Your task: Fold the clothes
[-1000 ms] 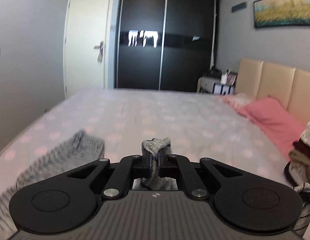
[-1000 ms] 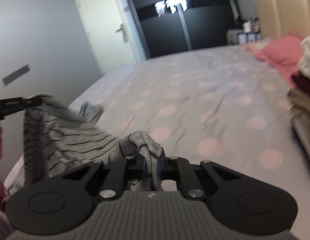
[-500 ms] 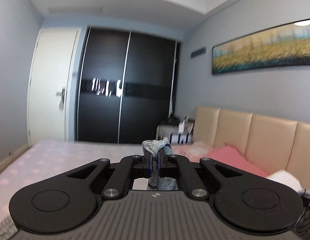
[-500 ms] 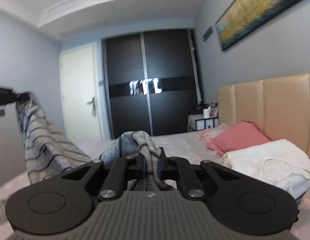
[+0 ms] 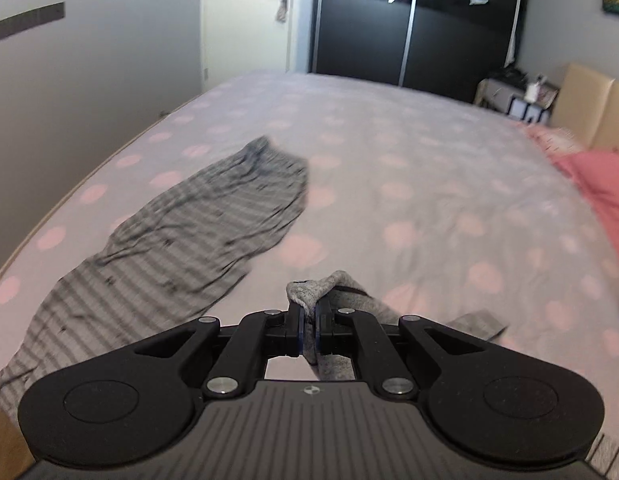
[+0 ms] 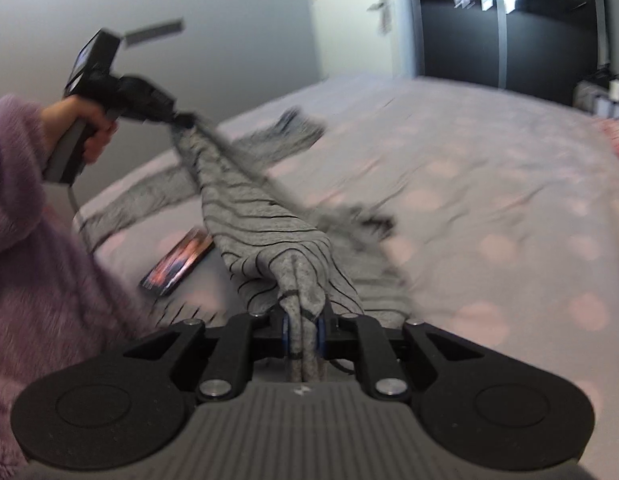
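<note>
A grey garment [image 6: 265, 236] with thin dark stripes is stretching taut between both tools above the polka-dot bed [image 5: 429, 184], one sleeve trailing on the sheet. The left gripper [image 5: 308, 328] is pinching a bunched corner; the right gripper [image 6: 303, 338] is loosening, cloth bunched between its jaws.

One grey striped garment [image 6: 249, 208], one bed [image 5: 429, 168], one phone [image 6: 177, 266], one pink pillow [image 5: 601, 176]. Two grippers: the left gripper [image 5: 308, 322] and the right gripper [image 6: 303, 338]. One wardrobe [image 5: 409, 20], one door [image 5: 245, 16], one hand [image 6: 79, 124].
</note>
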